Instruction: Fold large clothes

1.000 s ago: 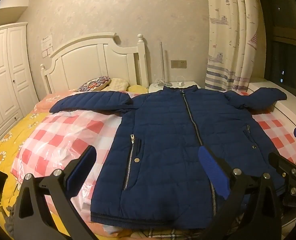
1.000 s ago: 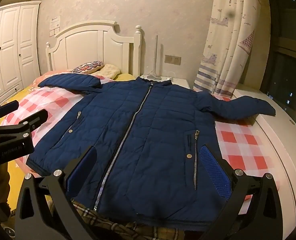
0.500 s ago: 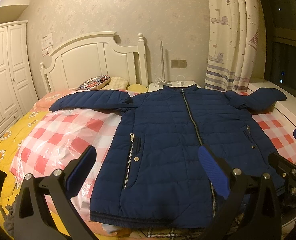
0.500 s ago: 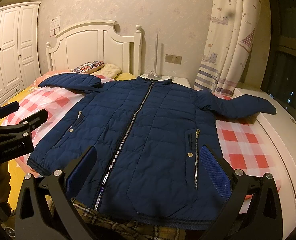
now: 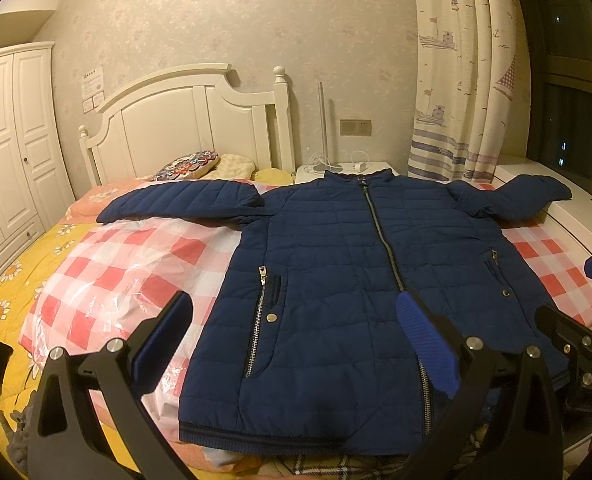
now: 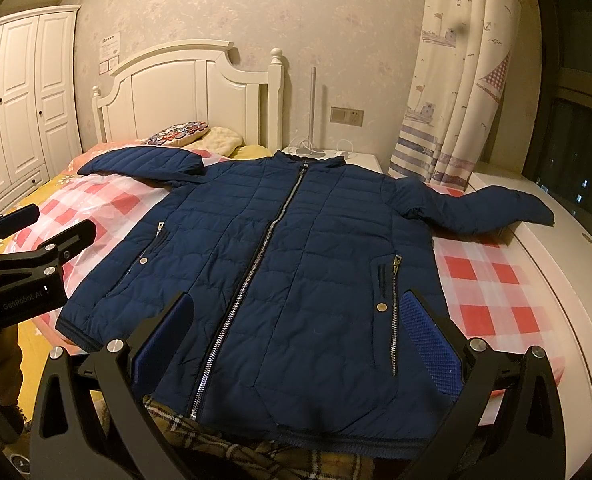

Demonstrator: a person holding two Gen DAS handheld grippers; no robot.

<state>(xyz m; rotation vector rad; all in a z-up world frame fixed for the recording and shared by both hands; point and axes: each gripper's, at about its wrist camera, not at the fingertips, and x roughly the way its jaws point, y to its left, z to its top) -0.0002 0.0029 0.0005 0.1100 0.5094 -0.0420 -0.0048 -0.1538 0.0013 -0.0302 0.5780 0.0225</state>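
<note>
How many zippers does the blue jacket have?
3 on the blue jacket: the long front zipper up the middle, and one pocket zipper on each side. Any on the back would be hidden.

1. A home bedroom: a bed [image 5: 36, 264] with a white wooden headboard [image 5: 184, 120] stands against a papered wall.
2. Pillows [image 5: 188, 160] lie at the bed's head edge; a yellow daisy-print sheet covers its left side.
3. A white panelled wardrobe [image 5: 12, 148] fills the left wall.
4. Sailboat-print curtains [image 5: 460, 68] hang beside a dark window [image 5: 576, 128].
5. A white nightstand [image 6: 360, 158] carries cables at the bed's far right corner.
</note>
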